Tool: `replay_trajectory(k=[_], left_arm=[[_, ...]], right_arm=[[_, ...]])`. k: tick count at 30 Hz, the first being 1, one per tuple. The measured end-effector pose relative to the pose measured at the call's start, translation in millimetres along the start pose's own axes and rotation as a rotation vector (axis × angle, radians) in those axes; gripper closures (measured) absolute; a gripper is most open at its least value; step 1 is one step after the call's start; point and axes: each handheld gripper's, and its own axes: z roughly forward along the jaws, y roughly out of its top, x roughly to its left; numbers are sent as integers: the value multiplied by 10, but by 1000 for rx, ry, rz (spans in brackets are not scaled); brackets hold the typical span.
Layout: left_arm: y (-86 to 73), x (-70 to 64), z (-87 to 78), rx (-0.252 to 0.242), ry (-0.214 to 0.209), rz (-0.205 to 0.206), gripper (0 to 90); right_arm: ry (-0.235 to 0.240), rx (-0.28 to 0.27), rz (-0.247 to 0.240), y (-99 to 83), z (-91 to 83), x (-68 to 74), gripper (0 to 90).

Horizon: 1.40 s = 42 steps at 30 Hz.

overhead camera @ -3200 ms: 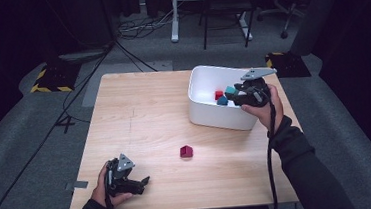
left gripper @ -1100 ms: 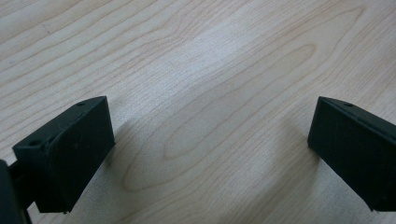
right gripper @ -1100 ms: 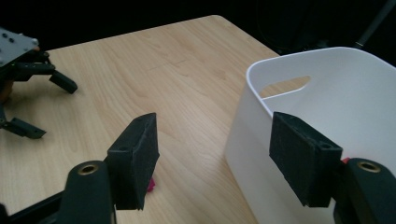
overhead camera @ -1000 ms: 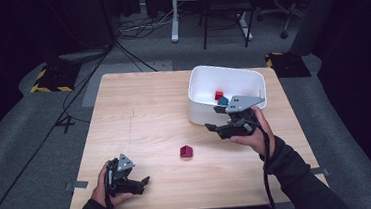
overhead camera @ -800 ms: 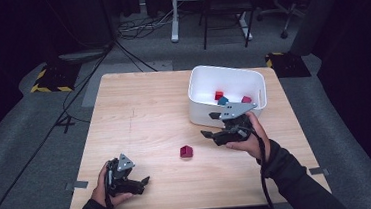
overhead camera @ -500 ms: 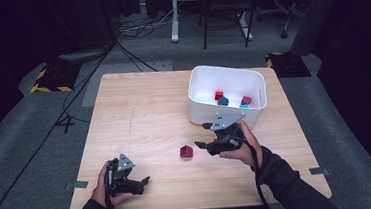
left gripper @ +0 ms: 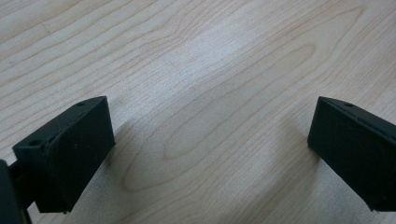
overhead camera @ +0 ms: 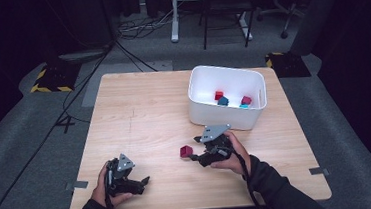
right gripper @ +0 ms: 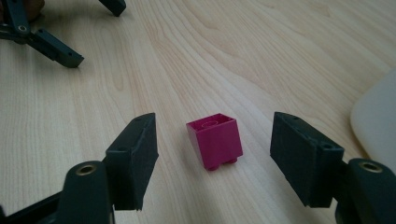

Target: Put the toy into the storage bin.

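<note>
From where I sit, the thing in hand is the magenta brick (right gripper: 215, 141), and it lies straight ahead of my right tongs (right gripper: 212, 161), inside the gap between the two black jaws but a little short of their tips, touching neither. The jaws stand wide apart, with clear room on both sides of the brick. In the high view the right tongs (overhead camera: 193, 156) sit just beside the brick (overhead camera: 185, 151) on the tabletop (overhead camera: 139, 113), nose towards it, so the right hand is plainly the nearer one. My left tongs (overhead camera: 142, 180) rest well apart from the brick, low on the tabletop near my own edge, jaws also spread and nothing between them but bare wood.

The brick is close to cubic, so I see no real long axis to line up on. It rests on its side or back: the hollow underside faces up and away from the tongs, and what look like two studs poke out at the bottom edge nearest me. Its flat faces are turned slightly off square to the jaws, one corner leaning to my left.

I judge the next move is a short push forward, then closing. The white bin (overhead camera: 225, 99), with other bricks inside, stands beyond and to the right of the tongs.
</note>
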Motion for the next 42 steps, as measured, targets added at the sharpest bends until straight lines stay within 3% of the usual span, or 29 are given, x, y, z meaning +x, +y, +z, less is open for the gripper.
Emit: replay_trajectory(k=[4,10,13,26,29,30,32,36,42], left_arm=[[0,1,-1,3,-1,1,7],[0,-1,0,0,-1,-1,6],[0,1,-2,3,-2,2,7],[0,1,-2,3,-1,3,7],[1,3,-4,1,5,7,7],[2,2,-3,-2,7,5,7],[1,3,-3,0,5,6,7],[1,3,-4,-1,6,8,7],[1,5,-4,-1,8,9,7]], right_arm=[[17,11,25,-67,106,-12,328],[3,42,27,-129,243,-8,327],[-11,61,4,-141,318,-6,327],[-9,74,40,-172,524,-36,316],[9,57,51,-173,541,-35,354],[6,58,32,-176,542,-48,374],[2,57,57,-173,531,-30,456],[-3,37,60,-203,506,-43,579],[-15,20,68,-257,462,-43,591]])
